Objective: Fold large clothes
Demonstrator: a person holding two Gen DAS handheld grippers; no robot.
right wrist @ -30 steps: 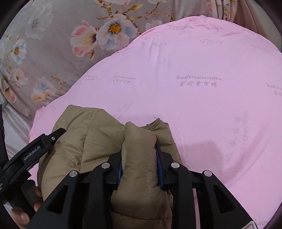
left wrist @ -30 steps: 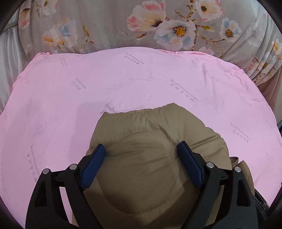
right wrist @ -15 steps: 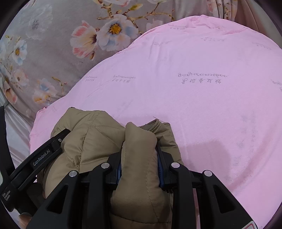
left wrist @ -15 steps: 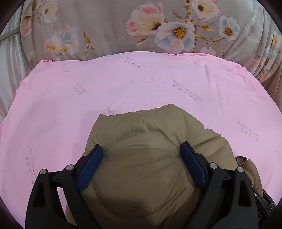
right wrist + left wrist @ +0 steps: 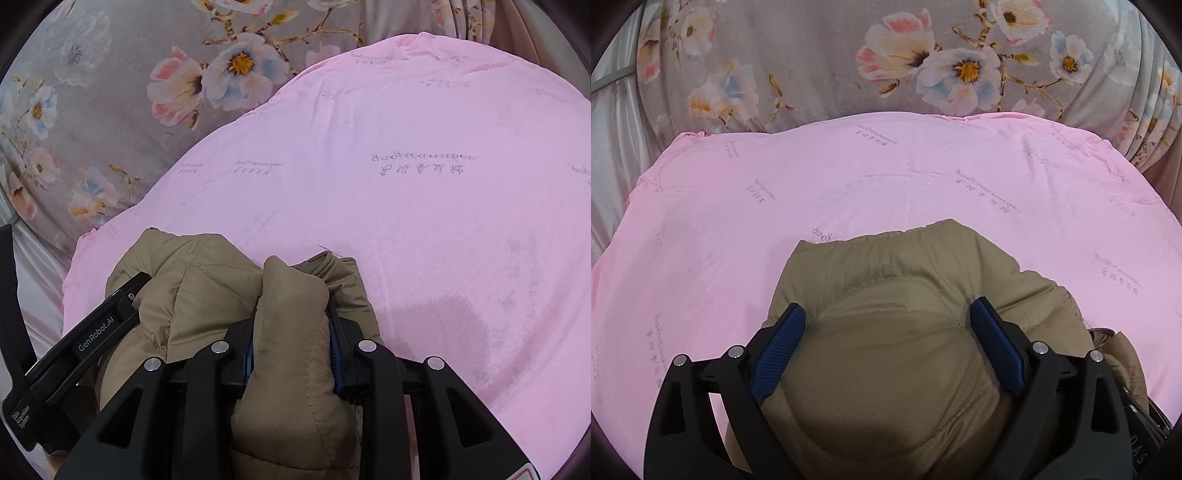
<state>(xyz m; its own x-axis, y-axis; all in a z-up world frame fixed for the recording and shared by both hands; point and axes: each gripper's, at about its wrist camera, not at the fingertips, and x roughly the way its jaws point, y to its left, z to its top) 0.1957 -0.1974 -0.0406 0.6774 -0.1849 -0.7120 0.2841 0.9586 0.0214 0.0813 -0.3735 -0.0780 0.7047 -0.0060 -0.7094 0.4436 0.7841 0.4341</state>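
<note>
A tan quilted puffer jacket (image 5: pixel 897 288) lies bunched near the front of a pink sheet (image 5: pixel 849 192). My left gripper (image 5: pixel 886 317) has its jaws wide, with a thick padded bulge of the jacket between the blue pads (image 5: pixel 783 332). My right gripper (image 5: pixel 291 310) is shut on a narrow fold of the same jacket (image 5: pixel 207 280). The left gripper's black body (image 5: pixel 96 332) shows at the left of the right wrist view, pressed into the jacket.
A grey floral bedspread (image 5: pixel 831 70) lies beyond the pink sheet (image 5: pixel 424 184). Pale striped fabric (image 5: pixel 613 122) shows at the far left. The sheet spreads wide to the right of the jacket.
Both grippers have drawn back toward me with the jacket. More of the floral bedspread shows behind the sheet. The grips have not changed.
</note>
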